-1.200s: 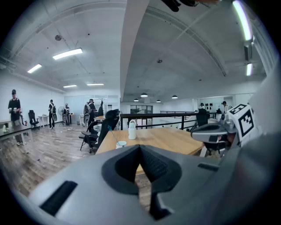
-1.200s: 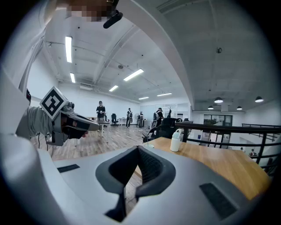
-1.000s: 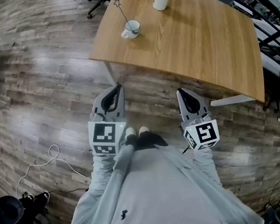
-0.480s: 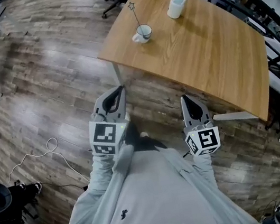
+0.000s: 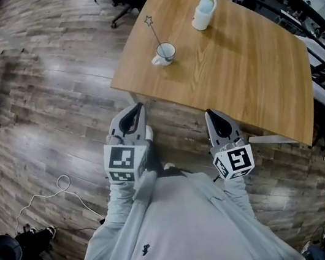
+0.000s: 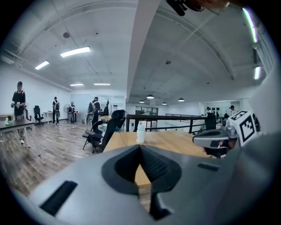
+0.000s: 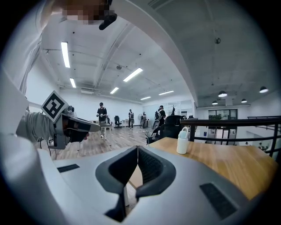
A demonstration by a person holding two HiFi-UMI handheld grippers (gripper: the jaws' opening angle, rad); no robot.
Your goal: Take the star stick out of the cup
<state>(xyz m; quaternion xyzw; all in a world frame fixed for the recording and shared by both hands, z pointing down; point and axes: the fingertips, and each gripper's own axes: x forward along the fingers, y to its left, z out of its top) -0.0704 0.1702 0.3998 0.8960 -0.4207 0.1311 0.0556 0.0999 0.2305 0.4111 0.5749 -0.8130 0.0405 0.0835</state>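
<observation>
Hovering at waist level, well short of the light-brown wooden table (image 5: 246, 74): left gripper (image 5: 139, 105) and right gripper (image 5: 209, 113), each with jaws pressed together on nothing. Thin wire star stick (image 5: 153, 31) leans in the small white ceramic cup (image 5: 165, 51), near the table's closest corner. Risks: jaws not parted before arrival knock the stick; an angled pull tips the light cup or drags it off the edge; the thin wire slips between pads.

Both arms extend forward side by side, left gripper (image 5: 138, 107) and right gripper (image 5: 209, 113) empty, fingers (image 7: 151, 167) pressed together.
</observation>
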